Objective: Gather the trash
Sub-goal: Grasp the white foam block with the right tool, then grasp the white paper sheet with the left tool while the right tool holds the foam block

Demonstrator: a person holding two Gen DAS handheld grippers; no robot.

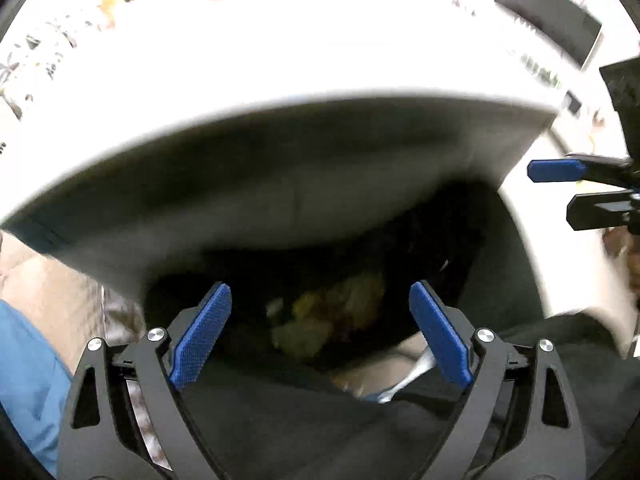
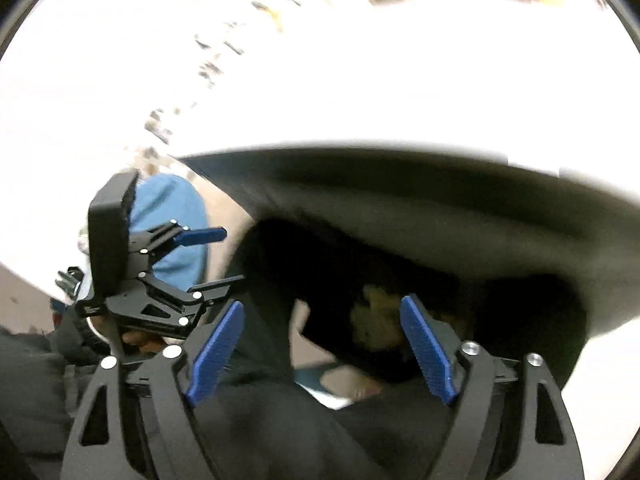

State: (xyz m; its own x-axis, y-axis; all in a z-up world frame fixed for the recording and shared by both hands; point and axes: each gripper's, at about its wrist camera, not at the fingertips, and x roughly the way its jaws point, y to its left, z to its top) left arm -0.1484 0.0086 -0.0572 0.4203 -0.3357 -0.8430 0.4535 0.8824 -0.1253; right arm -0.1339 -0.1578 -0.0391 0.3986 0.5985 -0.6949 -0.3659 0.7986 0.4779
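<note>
A black trash bag [image 1: 440,240] hangs open below the white table's edge, with crumpled yellow-brown trash [image 1: 332,316] lying inside it. My left gripper [image 1: 320,292] is open above the bag's mouth, its blue pads wide apart and pressing on nothing. My right gripper [image 2: 323,306] is open too, over the same trash [image 2: 376,320]. A fold of the black bag [image 2: 264,280] runs up between its pads without being pinched. Each gripper shows in the other's view: the right gripper [image 1: 550,194] at the right edge, the left gripper [image 2: 234,256] at the left.
The white table [image 1: 320,60] fills the upper half, its grey underside overhanging the bag. Small blurred items line its far edge, with a dark flat panel [image 1: 548,16] at the upper right. A person's blue clothing [image 1: 24,360] and beige floor [image 1: 48,280] show at the left.
</note>
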